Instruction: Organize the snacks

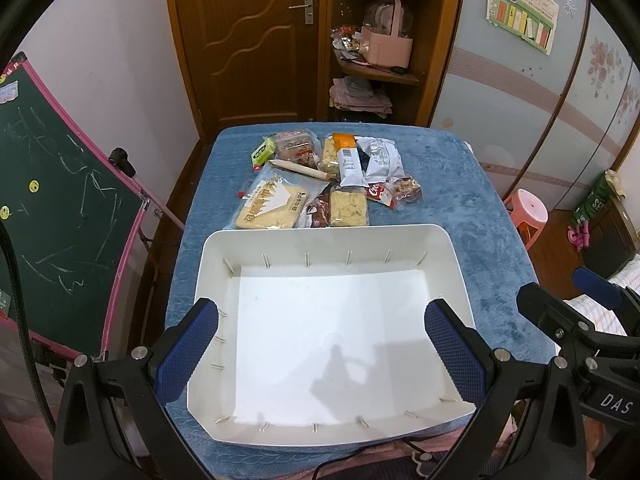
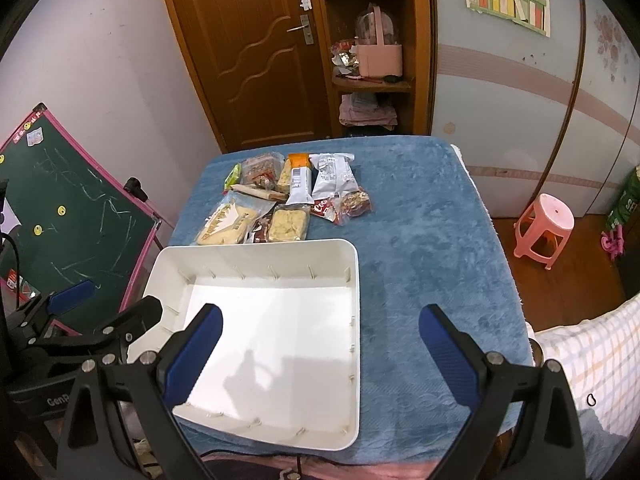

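An empty white bin (image 1: 328, 240) (image 2: 352, 320) sits at the near end of the blue-covered table (image 1: 460, 200) (image 2: 432, 240). Behind it lies a pile of snack packets (image 1: 328, 176) (image 2: 280, 196): a large cracker bag (image 1: 272, 204) (image 2: 228, 222), a clear pack of yellow biscuits (image 1: 348, 210) (image 2: 289, 222), white wrappers (image 1: 378, 158) (image 2: 332, 178) and a green packet (image 1: 262, 151). My left gripper (image 1: 322, 322) hangs open above the bin's near half, holding nothing. My right gripper (image 2: 320, 328) is open too, over the bin's right wall and the cloth. Each gripper shows at the edge of the other's view.
A green chalkboard with a pink frame (image 1: 60, 200) (image 2: 80, 216) leans left of the table. A pink stool (image 1: 528, 212) (image 2: 544, 228) stands on the floor to the right. A wooden door (image 1: 248, 40) and corner shelves (image 1: 380, 40) are behind. A checked cloth (image 2: 592, 360) lies at near right.
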A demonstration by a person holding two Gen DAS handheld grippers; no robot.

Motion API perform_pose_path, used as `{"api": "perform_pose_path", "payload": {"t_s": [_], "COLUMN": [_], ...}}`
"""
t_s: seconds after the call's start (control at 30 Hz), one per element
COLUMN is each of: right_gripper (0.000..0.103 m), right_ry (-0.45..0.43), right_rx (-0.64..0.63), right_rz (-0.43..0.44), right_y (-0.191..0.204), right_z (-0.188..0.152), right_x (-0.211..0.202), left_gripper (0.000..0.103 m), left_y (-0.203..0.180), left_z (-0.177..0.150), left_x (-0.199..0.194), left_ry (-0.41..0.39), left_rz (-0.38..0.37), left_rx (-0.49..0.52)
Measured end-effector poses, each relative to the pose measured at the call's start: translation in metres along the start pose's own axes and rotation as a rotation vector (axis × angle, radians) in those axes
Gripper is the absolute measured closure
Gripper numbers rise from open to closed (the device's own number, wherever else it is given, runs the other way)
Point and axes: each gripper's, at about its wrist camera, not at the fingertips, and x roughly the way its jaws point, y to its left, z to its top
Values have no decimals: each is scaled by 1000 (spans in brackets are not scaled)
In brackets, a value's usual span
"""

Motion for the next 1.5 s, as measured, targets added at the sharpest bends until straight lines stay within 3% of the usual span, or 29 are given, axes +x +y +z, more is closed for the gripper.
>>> {"api": "perform_pose_path", "payload": {"t_s": [1.0, 1.5], "right_gripper": [4, 4], "right_ry": [21, 34], "right_rx": [-1, 1], "right_rz": [21, 37], "right_y": [3, 5], "right_z": [-3, -3], "right_x": [12, 18], "left_gripper": [1, 2], "left_y": [10, 14], "left_z": [-4, -1], "left_x": [7, 21], "left_ry": [28, 68], "left_rz": [-2, -54], "left_rx": [-8, -29]}}
